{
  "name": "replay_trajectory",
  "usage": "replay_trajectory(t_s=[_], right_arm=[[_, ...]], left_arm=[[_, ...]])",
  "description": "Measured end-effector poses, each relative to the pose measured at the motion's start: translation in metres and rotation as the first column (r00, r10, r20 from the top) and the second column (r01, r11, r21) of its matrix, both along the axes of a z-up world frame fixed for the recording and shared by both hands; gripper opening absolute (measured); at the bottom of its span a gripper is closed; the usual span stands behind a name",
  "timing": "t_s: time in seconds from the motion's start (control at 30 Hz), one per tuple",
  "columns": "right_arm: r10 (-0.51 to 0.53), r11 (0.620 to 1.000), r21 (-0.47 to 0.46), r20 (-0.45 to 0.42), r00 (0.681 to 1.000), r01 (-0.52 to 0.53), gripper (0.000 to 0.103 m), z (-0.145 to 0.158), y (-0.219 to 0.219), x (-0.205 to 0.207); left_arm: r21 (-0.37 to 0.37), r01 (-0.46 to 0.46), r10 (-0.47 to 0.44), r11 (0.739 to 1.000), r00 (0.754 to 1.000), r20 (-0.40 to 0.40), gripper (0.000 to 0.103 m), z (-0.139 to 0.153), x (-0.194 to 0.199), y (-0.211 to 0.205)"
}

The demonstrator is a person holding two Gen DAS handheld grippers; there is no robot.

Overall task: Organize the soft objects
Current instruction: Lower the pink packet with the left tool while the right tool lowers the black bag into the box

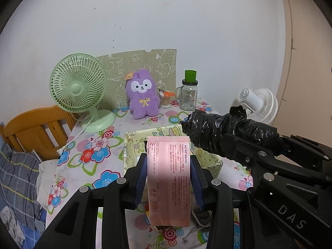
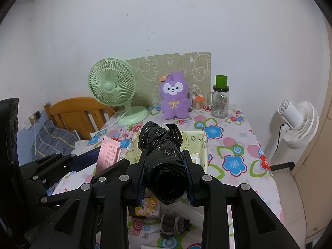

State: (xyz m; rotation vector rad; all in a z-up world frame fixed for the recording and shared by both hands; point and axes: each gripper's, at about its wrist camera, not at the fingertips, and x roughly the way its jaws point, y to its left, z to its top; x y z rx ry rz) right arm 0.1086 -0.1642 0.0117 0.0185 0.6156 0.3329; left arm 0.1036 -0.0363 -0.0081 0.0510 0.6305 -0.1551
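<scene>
My left gripper is shut on a pink soft packet and holds it above the near edge of a pale yellow fabric box. My right gripper is shut on a black plastic-bag roll, held over the same box. The roll shows at the right of the left wrist view. The pink packet shows at the left of the right wrist view. A purple plush toy sits upright at the back of the table.
A floral tablecloth covers the table. A green fan stands back left, a glass jar with a green lid back right. A white fan stands off the right edge. A grey pouch lies near the front. A wooden bed frame is left.
</scene>
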Motion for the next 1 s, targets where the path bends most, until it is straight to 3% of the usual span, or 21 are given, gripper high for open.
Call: replay_trajectory(t_s=[1.0], right_arm=[[0.004, 1.0, -0.003, -0.071, 0.997, -0.004, 0.034, -0.021, 0.015, 0.077]], left_arm=[[-0.006, -0.028, 0.028, 1.0, 0.998, -0.053, 0.04, -0.021, 0.074, 0.015]])
